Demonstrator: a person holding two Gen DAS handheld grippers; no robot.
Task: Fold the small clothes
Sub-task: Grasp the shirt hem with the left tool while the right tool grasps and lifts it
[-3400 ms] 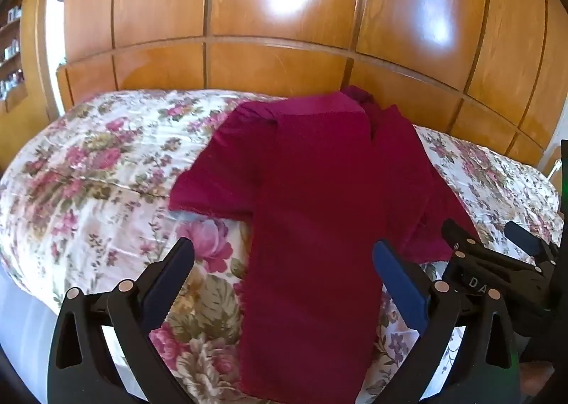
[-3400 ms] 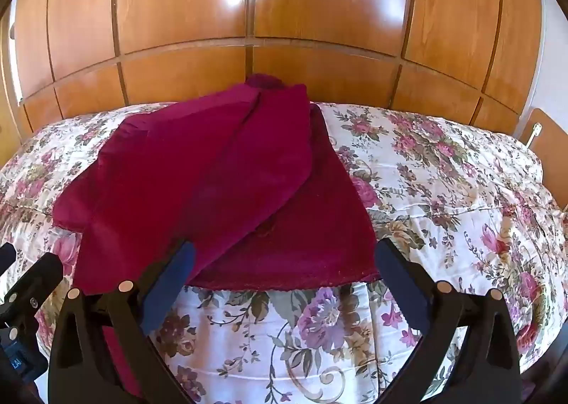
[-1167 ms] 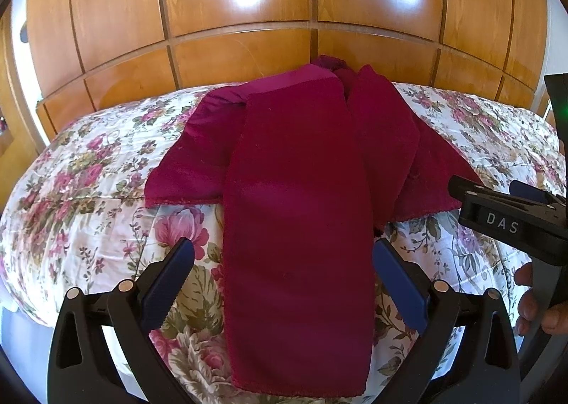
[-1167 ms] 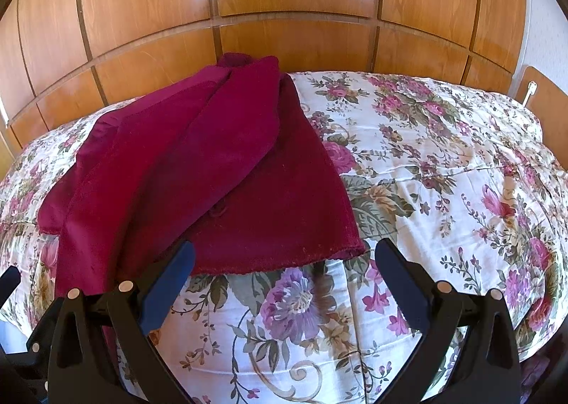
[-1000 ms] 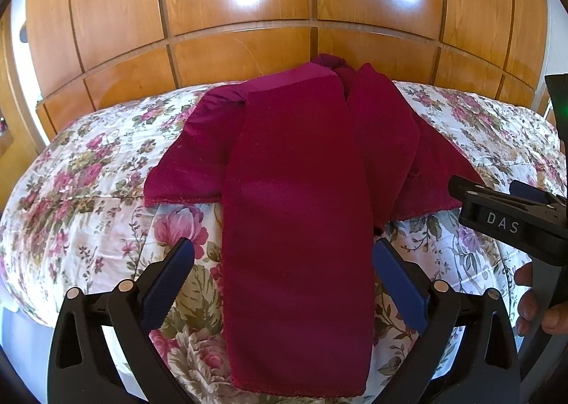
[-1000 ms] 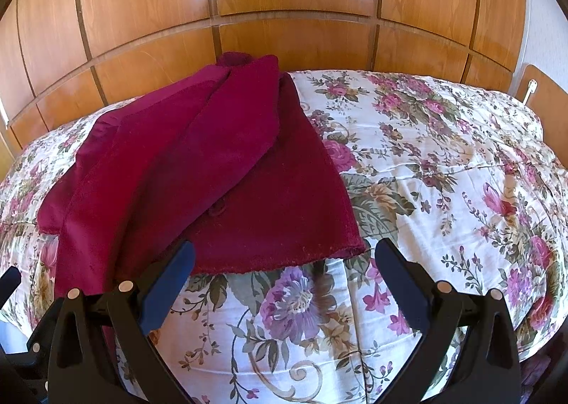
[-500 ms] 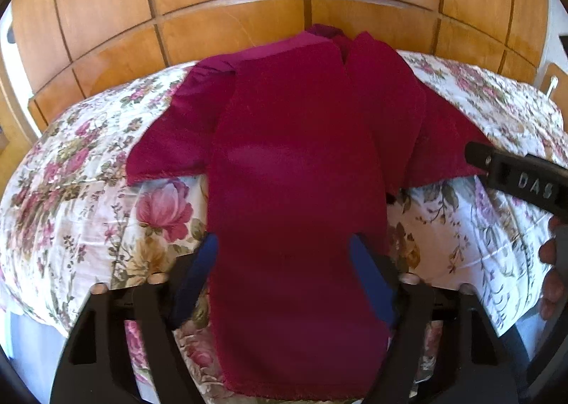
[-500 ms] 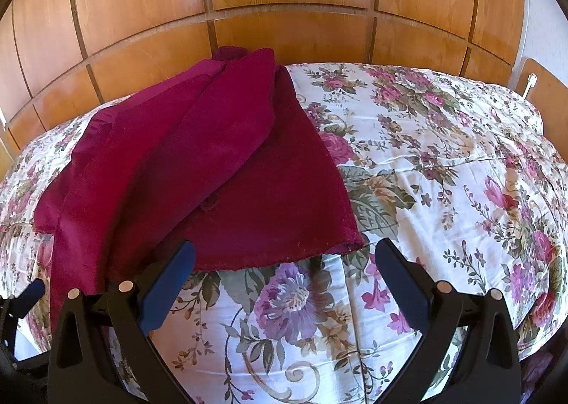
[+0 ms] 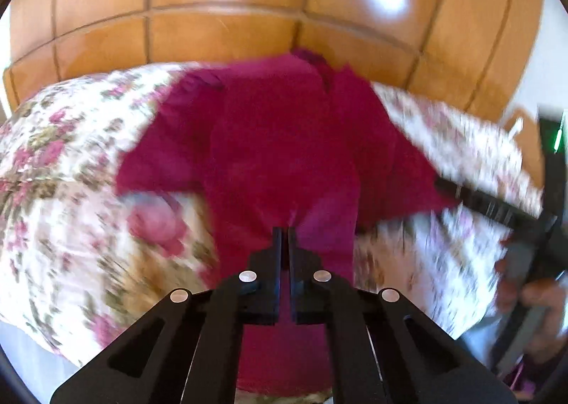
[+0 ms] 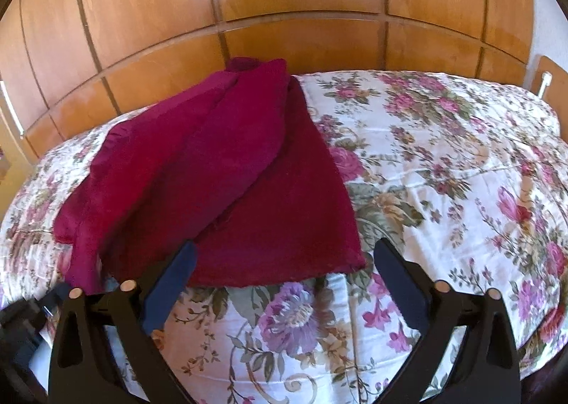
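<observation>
A crimson garment lies partly folded on the flowered bedspread, its long middle panel running toward me. In the blurred left wrist view my left gripper is shut, its tips pinching a crease of that panel near the lower end. In the right wrist view the garment spreads to the left, and its right lower hem lies between the fingers of my right gripper. The jaws are closing but still stand wide, and the blue pads do not press on the cloth.
A wooden panelled headboard stands behind the bed. The bedspread is bare to the right of the garment. My right gripper's body and a person's hand sit at the right edge of the left wrist view.
My left gripper's jaws went from wide open to shut on the middle panel, and the hand moved forward over the garment. The right gripper's fingers came slightly inward.
</observation>
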